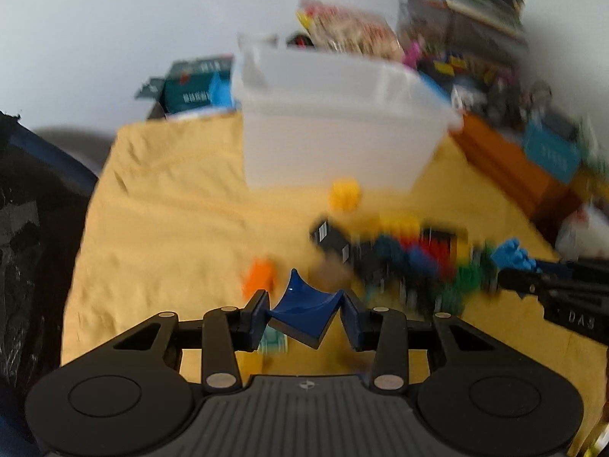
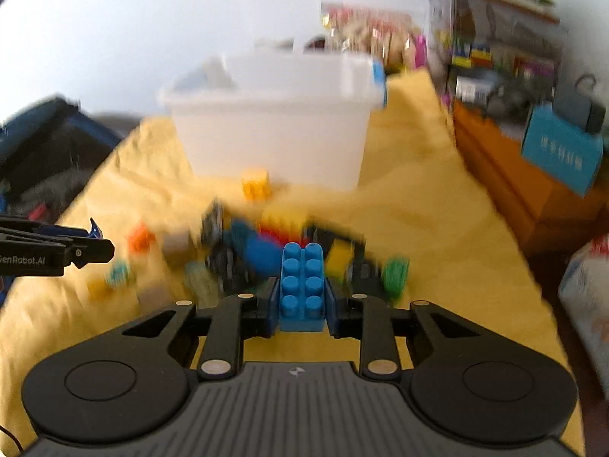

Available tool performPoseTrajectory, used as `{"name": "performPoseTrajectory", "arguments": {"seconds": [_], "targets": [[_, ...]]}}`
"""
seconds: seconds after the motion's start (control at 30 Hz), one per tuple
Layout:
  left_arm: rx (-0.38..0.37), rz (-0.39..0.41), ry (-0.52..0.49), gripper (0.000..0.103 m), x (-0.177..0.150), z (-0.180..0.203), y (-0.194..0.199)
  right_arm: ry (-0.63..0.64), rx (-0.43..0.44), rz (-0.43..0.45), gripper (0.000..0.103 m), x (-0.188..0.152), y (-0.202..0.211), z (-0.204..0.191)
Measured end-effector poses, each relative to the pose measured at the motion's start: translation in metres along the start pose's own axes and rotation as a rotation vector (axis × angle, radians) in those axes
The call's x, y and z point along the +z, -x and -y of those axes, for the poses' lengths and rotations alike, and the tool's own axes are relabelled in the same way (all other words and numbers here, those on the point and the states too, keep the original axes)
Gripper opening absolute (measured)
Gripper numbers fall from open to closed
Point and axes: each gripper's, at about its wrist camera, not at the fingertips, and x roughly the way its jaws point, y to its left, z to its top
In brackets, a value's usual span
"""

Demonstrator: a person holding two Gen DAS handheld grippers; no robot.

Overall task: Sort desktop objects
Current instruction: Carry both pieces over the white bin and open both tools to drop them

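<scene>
My right tool [image 2: 302,297] is clamped on a light blue studded brick [image 2: 302,285], its long axis running straight ahead along the fingers. My left tool [image 1: 306,310] pinches a dark blue curved piece [image 1: 304,304] across its width. The white bin [image 2: 274,129] stands dead ahead of both, beyond the jumbled pile of bricks [image 2: 289,247] on the yellow-clothed table [image 2: 437,228]. The right looks slightly nearer, I'd judge.

Looks like a home play corner: a table under a rumpled yellow cloth [image 2: 411,198], toy building bricks [image 2: 289,251] scattered across it, a white plastic bin [image 2: 274,129], and shelves [image 2: 506,30] crammed with colourful toy boxes against a plain wall.
</scene>
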Motion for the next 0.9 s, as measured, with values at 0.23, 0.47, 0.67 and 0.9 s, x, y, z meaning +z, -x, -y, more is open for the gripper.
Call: {"name": "performPoseTrajectory", "arguments": {"seconds": [0.23, 0.47, 0.67, 0.9], "targets": [[0.013, 0.106, -0.001, 0.045, 0.098, 0.004, -0.012, 0.043, 0.053, 0.142, 0.027, 0.108, -0.025, 0.007], [0.057, 0.079, 0.039, 0.045, 0.166, 0.010, -0.075, 0.057, 0.076, 0.080, 0.027, 0.177, -0.093, 0.018], [0.142, 0.016, 0.028, 0.069, 0.171, 0.010, -0.105, 0.100, 0.054, 0.059, 0.066, 0.182, -0.123, 0.024], [0.091, 0.069, -0.003, 0.070, 0.138, 0.000, -0.063, 0.091, 0.106, 0.138, 0.074, 0.162, -0.077, 0.040]]}}
